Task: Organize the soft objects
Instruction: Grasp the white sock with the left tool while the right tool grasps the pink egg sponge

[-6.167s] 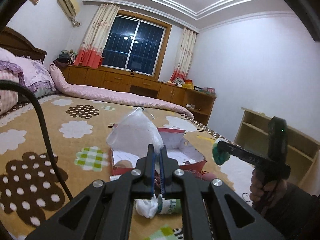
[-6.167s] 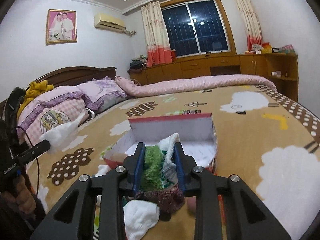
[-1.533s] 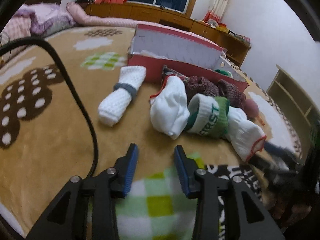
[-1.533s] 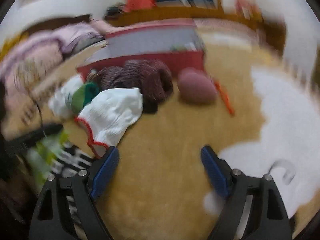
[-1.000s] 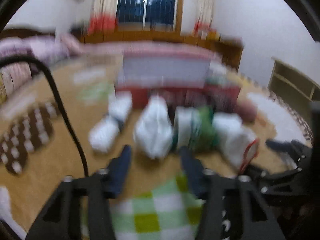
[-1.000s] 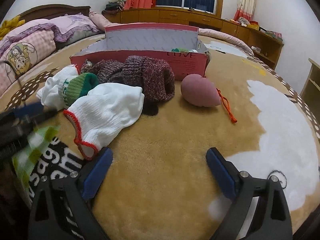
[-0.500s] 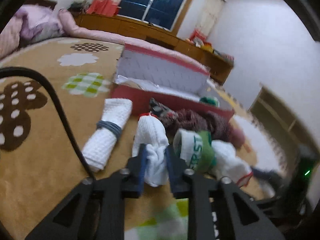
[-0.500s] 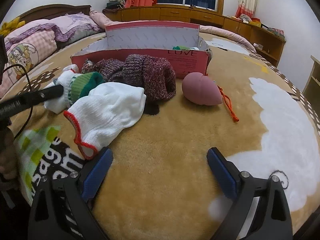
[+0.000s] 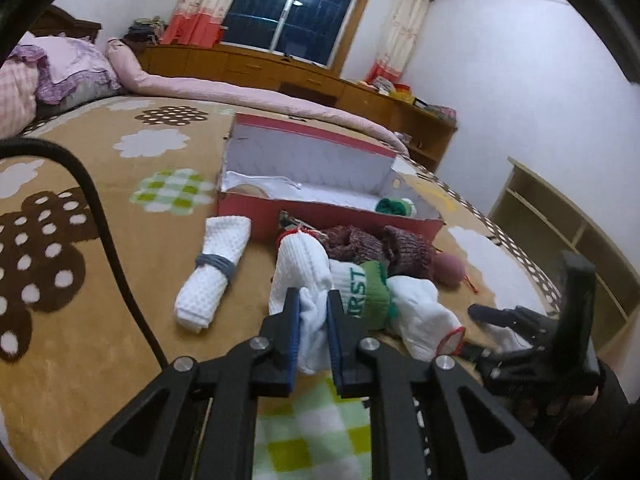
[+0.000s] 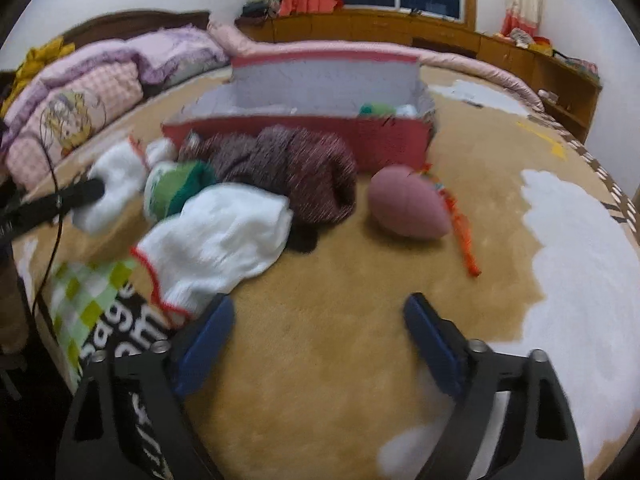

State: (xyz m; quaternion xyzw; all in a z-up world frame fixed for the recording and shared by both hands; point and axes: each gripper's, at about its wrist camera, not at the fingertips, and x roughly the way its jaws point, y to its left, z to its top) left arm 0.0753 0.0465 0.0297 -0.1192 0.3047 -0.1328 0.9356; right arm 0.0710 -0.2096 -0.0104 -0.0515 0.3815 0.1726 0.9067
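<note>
Closed within the last second and a half: the left gripper (image 9: pixel 313 300), from apart over bare bed (image 9: pixel 120 320) to clamped on the lower end of a white sock (image 9: pixel 302 264), squeezed narrow between the blue pads. Means one more piece is secured, in my judgement, ready to be carried to the red box (image 9: pixel 328 212) straight ahead, beyond the pile. Not yet clear whether the sock is off the bed or still resting on it.

Still spread wide and holding nothing: the right gripper (image 10: pixel 317 308), blurred now and apparently on the move, with the other white sock (image 10: pixel 224 236) just ahead and to its left.

Counted, outside the box:
- Two white socks with red trim, one held by the left gripper, one just to its right.
- One green-banded sock (image 9: pixel 364 288), touching the held sock on the right.
- One rolled white cloth (image 9: pixel 212 272) with a grey band, ahead and to the left.
- Two dark red knit lumps (image 9: pixel 376 244), ahead, against the box front; possibly a pair.
- One pink pouch (image 9: pixel 450 270) with an orange cord, ahead and well to the right.

Inside the box: one green and white bundle (image 9: pixel 394 205) at the right end, plus something pale at the left end, too hidden to name. So six or seven pieces left to put away.
</note>
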